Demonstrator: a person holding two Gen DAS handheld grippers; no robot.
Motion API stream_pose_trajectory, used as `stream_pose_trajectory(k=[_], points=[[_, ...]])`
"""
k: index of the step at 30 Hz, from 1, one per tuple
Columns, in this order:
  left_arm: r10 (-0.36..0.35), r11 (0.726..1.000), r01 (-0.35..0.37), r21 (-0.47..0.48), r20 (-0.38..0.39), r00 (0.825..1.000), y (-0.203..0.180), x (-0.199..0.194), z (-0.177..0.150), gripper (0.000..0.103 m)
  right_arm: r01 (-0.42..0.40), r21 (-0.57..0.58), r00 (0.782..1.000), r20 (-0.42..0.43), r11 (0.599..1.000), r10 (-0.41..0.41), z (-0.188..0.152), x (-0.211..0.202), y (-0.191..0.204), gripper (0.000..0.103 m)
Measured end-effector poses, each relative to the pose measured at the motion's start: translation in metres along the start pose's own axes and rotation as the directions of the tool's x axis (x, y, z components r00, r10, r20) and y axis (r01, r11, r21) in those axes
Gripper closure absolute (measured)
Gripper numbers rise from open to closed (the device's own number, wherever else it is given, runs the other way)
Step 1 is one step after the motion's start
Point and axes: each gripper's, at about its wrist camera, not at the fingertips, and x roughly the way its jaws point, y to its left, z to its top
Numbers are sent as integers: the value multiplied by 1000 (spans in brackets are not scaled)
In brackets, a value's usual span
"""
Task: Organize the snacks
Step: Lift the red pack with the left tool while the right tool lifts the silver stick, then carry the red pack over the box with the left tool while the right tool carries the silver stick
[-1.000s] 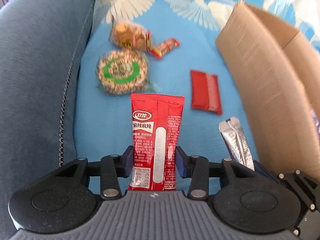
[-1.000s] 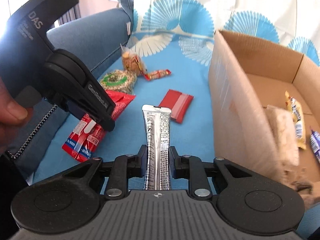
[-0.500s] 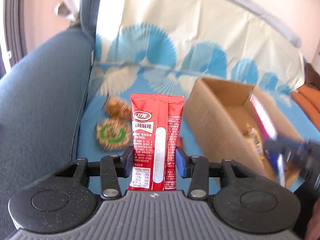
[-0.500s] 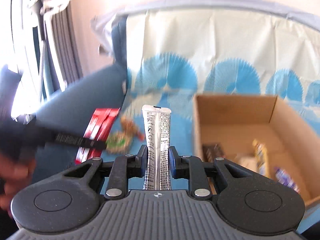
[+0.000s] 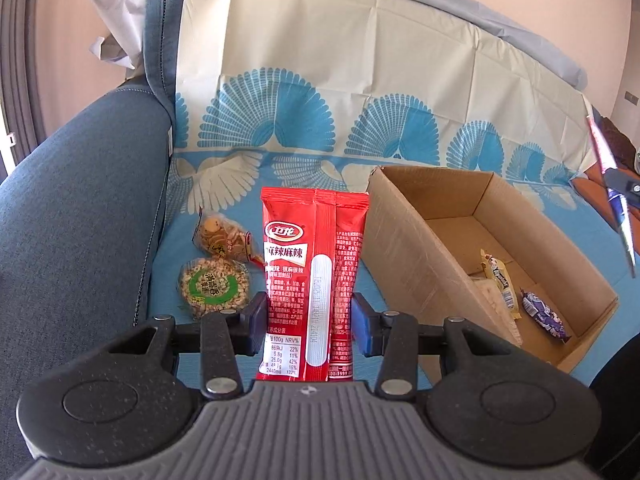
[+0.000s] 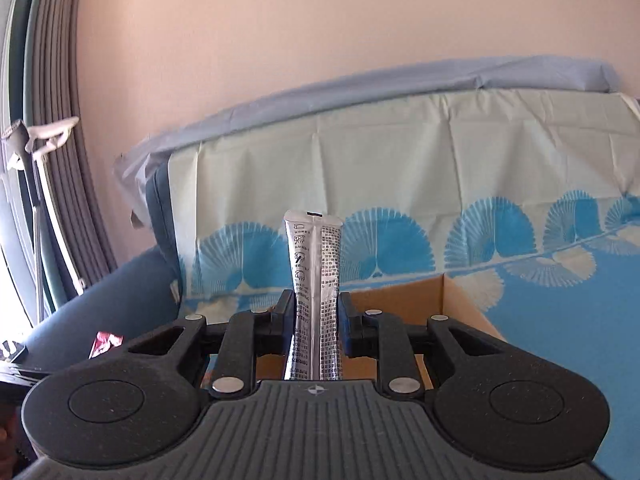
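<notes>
My left gripper (image 5: 309,322) is shut on a red snack packet (image 5: 314,264) that stands upright between its pads, raised above the sofa seat. To its right sits an open cardboard box (image 5: 404,240) with several wrapped snacks inside (image 5: 544,314). My right gripper (image 6: 314,322) is shut on a slim silver sachet (image 6: 314,276), held high and nearly level over the near side of the box (image 6: 404,294). In the left wrist view the right gripper's sachet shows edge-on at the far right (image 5: 612,196).
A round peanut snack (image 5: 214,286) and a bag of small biscuits (image 5: 224,236) lie on the blue seat left of the box. A dark blue armrest (image 5: 80,216) borders the left side. A patterned cloth covers the sofa back (image 5: 360,92).
Both grippers rose and tilted up from the seat, each keeping its packet. The right one swung over the box until its view shows mostly the sofa back and wall.
</notes>
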Motion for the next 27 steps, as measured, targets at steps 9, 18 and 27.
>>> stream_pose_trajectory(k=[9, 18, 27], points=[[62, 998, -61, 29, -7, 998, -13, 11, 1, 55, 2, 25, 1000, 17, 1000, -3, -2, 2, -23, 80], [109, 994, -109, 0, -10, 994, -29, 8, 0, 55, 4, -84, 999, 39, 996, 0, -3, -4, -26, 80], [99, 995, -99, 25, -1, 995, -71, 4, 4, 55, 15, -119, 999, 37, 993, -11, -3, -5, -25, 80]])
